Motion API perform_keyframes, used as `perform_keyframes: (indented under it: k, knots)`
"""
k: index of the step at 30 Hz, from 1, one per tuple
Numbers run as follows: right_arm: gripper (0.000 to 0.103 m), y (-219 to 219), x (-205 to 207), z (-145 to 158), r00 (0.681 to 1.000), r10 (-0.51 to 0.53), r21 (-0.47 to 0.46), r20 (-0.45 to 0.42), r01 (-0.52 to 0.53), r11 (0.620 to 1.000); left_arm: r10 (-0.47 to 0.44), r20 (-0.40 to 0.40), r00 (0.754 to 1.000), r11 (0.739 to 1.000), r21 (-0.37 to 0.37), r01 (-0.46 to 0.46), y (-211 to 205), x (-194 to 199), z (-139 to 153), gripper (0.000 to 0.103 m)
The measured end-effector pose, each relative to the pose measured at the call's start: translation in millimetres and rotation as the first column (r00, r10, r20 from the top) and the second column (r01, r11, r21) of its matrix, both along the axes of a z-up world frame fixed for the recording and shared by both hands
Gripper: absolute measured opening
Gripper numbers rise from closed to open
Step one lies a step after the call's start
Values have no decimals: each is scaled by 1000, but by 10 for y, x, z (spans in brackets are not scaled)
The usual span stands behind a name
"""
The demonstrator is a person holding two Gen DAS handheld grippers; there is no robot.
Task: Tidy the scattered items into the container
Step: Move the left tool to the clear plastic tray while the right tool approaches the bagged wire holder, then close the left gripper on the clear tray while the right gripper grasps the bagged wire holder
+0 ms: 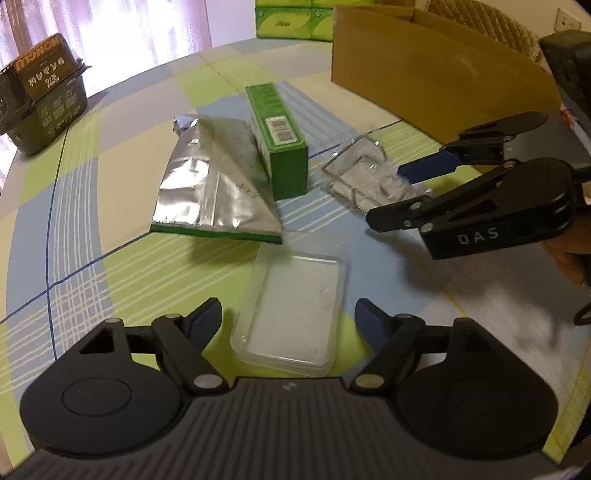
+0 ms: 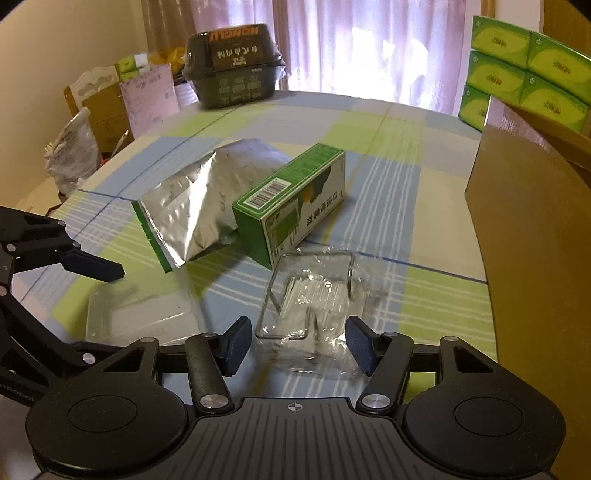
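A flat clear plastic lid [image 1: 291, 310] [image 2: 144, 314] lies on the checked tablecloth, its near end between the fingers of my open left gripper [image 1: 290, 323]. Beyond it rest a silver foil pouch [image 1: 218, 181] [image 2: 199, 210] and a green carton [image 1: 279, 136] [image 2: 291, 206]. A clear plastic packet with a wire frame [image 1: 369, 177] [image 2: 314, 306] sits to the right, with my right gripper [image 2: 295, 345] open around its near end. The open cardboard box [image 1: 436, 74] [image 2: 532, 221] stands at the far right. In the left wrist view the right gripper [image 1: 391, 195] reaches in from the right.
A dark food container [image 1: 40, 99] [image 2: 232, 66] sits at the table's far left edge. Green tissue packs [image 1: 291, 18] [image 2: 528, 70] are stacked behind the cardboard box. Bags and boxes [image 2: 92, 122] stand on the floor past the table's left side.
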State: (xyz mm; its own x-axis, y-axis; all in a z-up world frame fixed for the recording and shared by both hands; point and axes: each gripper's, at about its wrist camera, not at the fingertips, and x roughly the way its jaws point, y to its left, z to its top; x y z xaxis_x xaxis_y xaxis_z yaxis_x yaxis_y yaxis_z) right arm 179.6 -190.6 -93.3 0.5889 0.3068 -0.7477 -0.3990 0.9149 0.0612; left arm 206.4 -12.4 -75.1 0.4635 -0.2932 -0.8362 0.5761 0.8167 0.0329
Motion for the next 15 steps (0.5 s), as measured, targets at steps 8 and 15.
perform_keyframes:
  k: [8, 15]
  knots:
    - [52, 46, 6, -46, 1000, 12, -25, 18, -11, 1000, -11, 5, 1000, 1000, -7, 11, -19, 3, -2, 70]
    - [36, 40, -23, -16, 1000, 16, -31, 26, -15, 999, -18, 1, 1000, 1000, -14, 18, -38, -41, 27, 52]
